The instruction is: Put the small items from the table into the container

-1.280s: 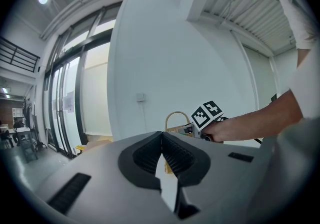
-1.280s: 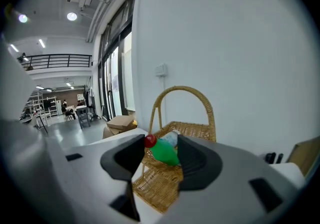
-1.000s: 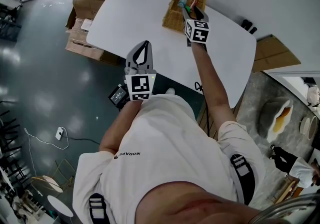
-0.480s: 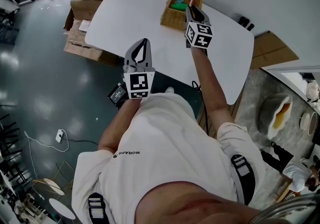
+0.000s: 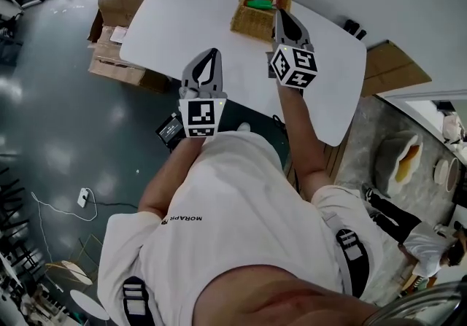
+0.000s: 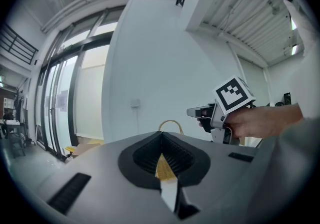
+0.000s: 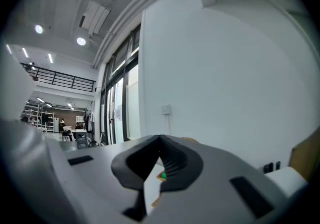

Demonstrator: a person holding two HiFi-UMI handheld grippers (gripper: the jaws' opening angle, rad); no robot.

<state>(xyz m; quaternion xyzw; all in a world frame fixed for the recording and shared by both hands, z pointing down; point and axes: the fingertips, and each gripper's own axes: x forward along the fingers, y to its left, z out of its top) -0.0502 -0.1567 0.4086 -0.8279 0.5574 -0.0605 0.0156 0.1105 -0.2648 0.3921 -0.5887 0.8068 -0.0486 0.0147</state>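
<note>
With the left gripper (image 5: 211, 55) and right gripper (image 5: 281, 15) both closed and empty, a careless right-hand swing could knock the basket (image 5: 246, 22) off the surface's (image 5: 182, 18) far edge.

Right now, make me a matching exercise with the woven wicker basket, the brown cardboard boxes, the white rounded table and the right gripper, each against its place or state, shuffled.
Things:
1. woven wicker basket
2. brown cardboard boxes
3. white rounded table
4. right gripper

Places or states:
a. on the dark floor, beside the table
b. jaws together with nothing between them, held near the basket
c. bears the basket
d. holds a green item, at the table's far end

Pairs: 1-d, 2-a, 3-c, 4-b
</note>
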